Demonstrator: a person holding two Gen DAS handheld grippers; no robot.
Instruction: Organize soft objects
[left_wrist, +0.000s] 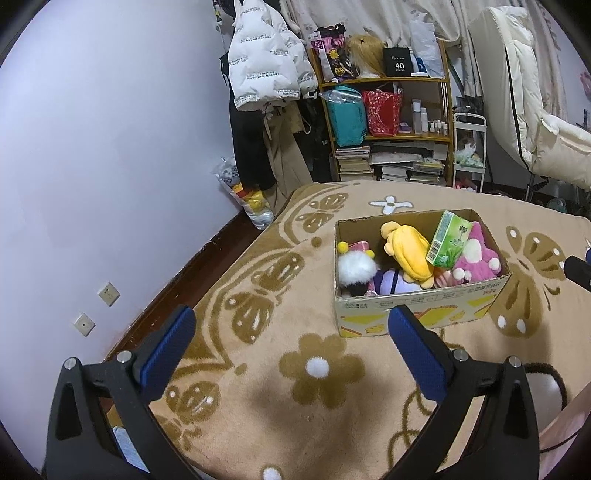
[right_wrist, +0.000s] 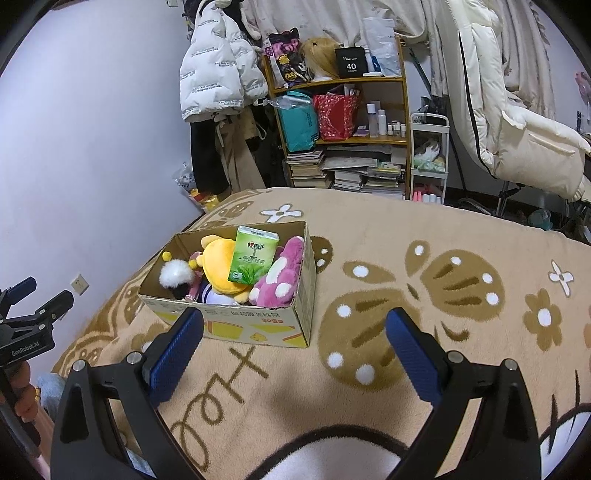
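Both hand-held grippers — left (left_wrist: 291, 325), right (right_wrist: 293, 326) — spread wide, empty, above beige butterfly-patterned blanket (right_wrist: 406, 229); open cardboard box (right_wrist: 236, 325) holds plush toys.

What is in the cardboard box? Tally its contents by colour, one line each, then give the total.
In the cardboard box:
Yellow plush toy: 1
Pink plush toy: 1
Green tissue pack: 1
White fluffy pompom toy: 1
Purple and white plush toy: 1
Total: 5 that can be told apart; anything buried beneath them is hidden.
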